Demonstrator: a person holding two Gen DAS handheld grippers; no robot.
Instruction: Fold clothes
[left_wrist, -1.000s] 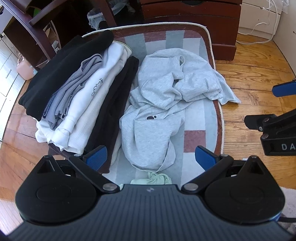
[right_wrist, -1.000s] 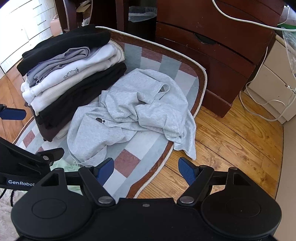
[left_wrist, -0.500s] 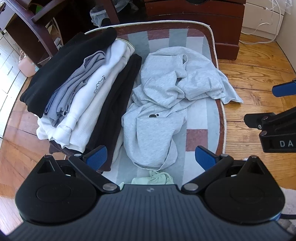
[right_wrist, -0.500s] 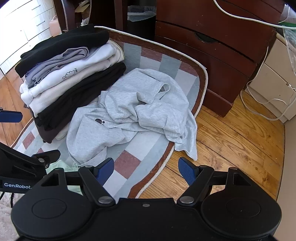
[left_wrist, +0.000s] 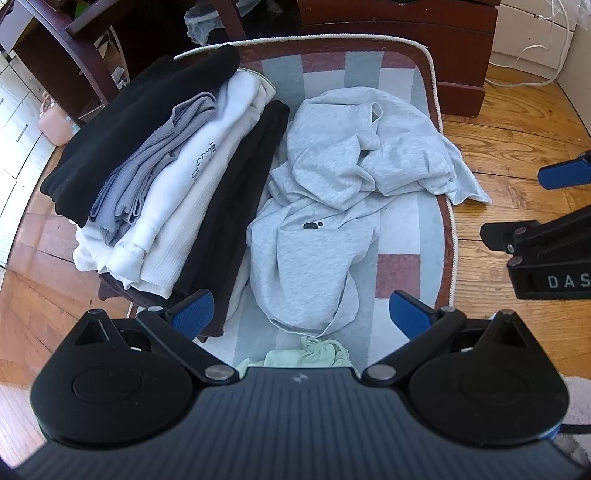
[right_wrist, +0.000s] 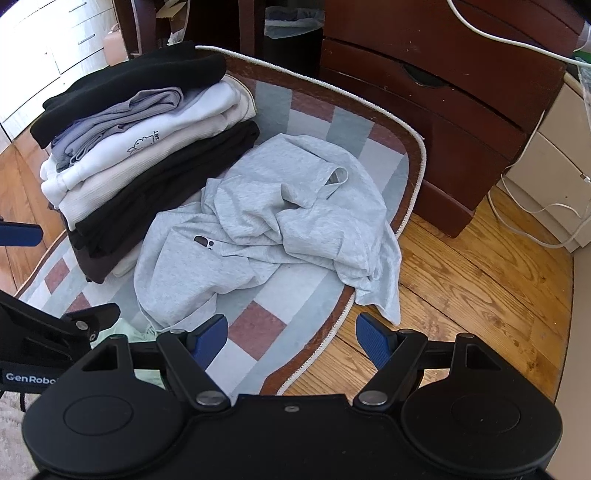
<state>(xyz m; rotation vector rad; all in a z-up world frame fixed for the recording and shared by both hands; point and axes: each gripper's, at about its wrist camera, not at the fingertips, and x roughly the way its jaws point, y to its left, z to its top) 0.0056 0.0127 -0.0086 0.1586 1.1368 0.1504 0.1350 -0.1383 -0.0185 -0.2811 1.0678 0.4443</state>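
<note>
A crumpled light grey shirt lies unfolded on a checked rug, one corner spilling onto the wood floor. Left of it stands a stack of folded clothes in black, grey and white. A pale green garment lies at the rug's near end. My left gripper hovers open above the shirt's near edge, empty. Over the rug's right border my right gripper hangs open, holding nothing; it also shows at the left wrist view's right edge.
A dark wooden dresser stands behind the rug. White cables run on the wood floor beside a white cabinet. A dark wooden chair and white drawers are at the far left.
Both grippers have drifted slightly, so the rug and clothes sit a little lower and nearer in view. The clothes themselves have not moved, and both grippers stay open.
</note>
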